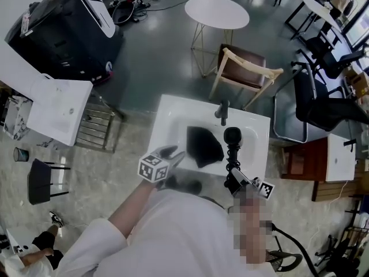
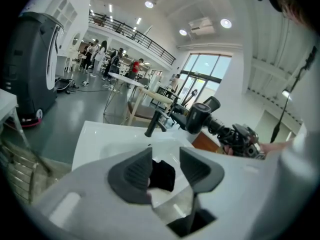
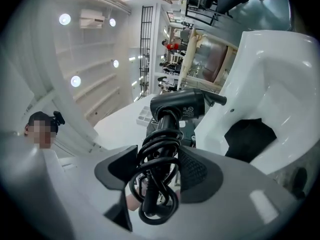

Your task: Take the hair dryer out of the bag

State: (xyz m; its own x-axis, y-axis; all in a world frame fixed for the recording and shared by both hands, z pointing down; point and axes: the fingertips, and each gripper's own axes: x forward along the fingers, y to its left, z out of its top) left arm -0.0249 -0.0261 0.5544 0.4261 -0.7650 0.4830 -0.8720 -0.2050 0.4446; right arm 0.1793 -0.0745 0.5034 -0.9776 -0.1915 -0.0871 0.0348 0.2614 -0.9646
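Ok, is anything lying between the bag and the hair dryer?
No. Head view shows only bare white sink between the bag and the hair dryer, held in the right hand-held gripper.

The left gripper reached forward from the outstretched left forearm and tilted somewhat downward. Its jaws stood apart and pressed on nothing. The right gripper was held beside it, roughly level, with its jaws clamped on the cord-wrapped handle of the hair dryer.
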